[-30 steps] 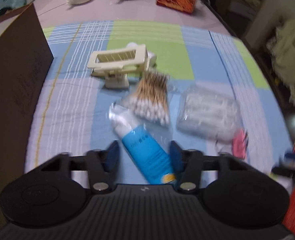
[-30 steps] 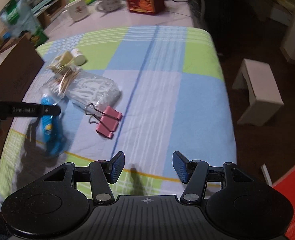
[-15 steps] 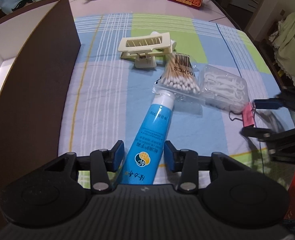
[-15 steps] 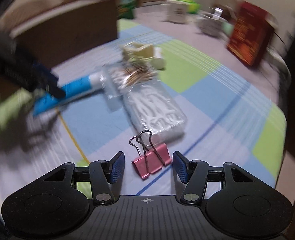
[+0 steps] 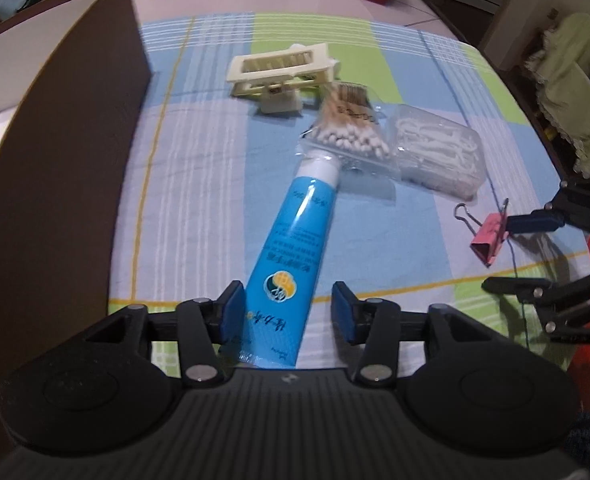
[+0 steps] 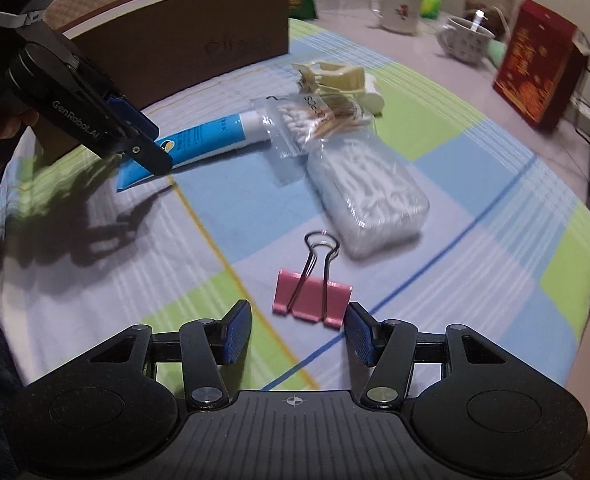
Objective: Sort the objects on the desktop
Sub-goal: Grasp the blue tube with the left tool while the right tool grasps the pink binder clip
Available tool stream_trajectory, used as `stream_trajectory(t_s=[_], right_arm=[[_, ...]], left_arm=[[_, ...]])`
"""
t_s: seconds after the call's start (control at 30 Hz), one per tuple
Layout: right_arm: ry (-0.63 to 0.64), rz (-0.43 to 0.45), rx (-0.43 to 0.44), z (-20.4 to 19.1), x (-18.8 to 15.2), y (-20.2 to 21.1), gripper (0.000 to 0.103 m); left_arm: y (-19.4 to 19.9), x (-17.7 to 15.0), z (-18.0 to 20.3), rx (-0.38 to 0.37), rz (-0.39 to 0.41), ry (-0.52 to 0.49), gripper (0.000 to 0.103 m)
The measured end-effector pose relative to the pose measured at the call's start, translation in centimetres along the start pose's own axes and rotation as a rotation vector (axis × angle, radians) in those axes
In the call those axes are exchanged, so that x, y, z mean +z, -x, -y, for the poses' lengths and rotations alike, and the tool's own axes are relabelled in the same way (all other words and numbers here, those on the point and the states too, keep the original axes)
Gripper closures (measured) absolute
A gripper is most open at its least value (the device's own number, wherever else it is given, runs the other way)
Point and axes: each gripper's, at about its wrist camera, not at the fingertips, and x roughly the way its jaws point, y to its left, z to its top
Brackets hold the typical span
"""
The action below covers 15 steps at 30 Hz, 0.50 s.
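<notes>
A blue tube [image 5: 291,248] lies on the checked cloth, its crimped tail between the fingers of my open left gripper [image 5: 287,312]; the left pad is close to the tube's edge. A pink binder clip [image 6: 313,300] lies flat just ahead of my open right gripper [image 6: 299,334], with its wire handles pointing away. In the left wrist view the right gripper [image 5: 515,252] straddles the binder clip [image 5: 491,236]. The right wrist view shows the left gripper [image 6: 147,144] over the tail of the tube [image 6: 211,140].
A bag of cotton swabs [image 5: 351,132], a clear box of floss picks [image 5: 435,152] and a cream plastic clip [image 5: 283,76] lie beyond the tube. A tall brown box [image 5: 55,140] stands on the left. Mugs [image 6: 399,10] and a red carton [image 6: 535,68] stand at the back.
My left gripper has settled around the tube's tail. My right gripper swung left and came down close to the pink binder clip, which now lies just ahead of its fingers.
</notes>
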Motion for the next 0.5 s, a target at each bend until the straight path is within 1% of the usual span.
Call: stream_trajectory(t_s=[0.13,0.23,0.27,0.3,0.33,0.4,0.5], right_arm=[[-0.106,0.02,-0.047,0.2,0.3,-0.2,0.046],[-0.17,0.033,-0.06,0.7,0.9,-0.4,0.046],[-0.186,0.035,-0.062,0.9,1.0,-0.3,0.046],[-0.202,0.038,-0.063,1.0,1.0,-0.2,0.046],[-0.215,0.04,-0.062,1.0,0.9,0.0,0.046],[-0.23,0.043,-0.063,1.0,0.7,0.4,0.046],[-0.246,0.045,-0.069,0.8,0.2,0.6,0.046]], left_arm=[[-0.8,1.4,0.8,-0.008,0.041,-0.092,0.058],[-2.0,2.7,1.4,-0.011,0.064,-0.159,0.061],[-2.5,3.0,1.5,-0.006,0.067,-0.184,0.065],[-2.9,3.2,1.7,0.008,0.062,-0.207,0.074],[-3.1,3.2,1.7,0.011,0.06,-0.22,0.076],[-3.0,2.9,1.5,-0.008,0.051,-0.222,0.076],[-2.3,1.4,1.6,-0.003,0.033,-0.236,0.076]])
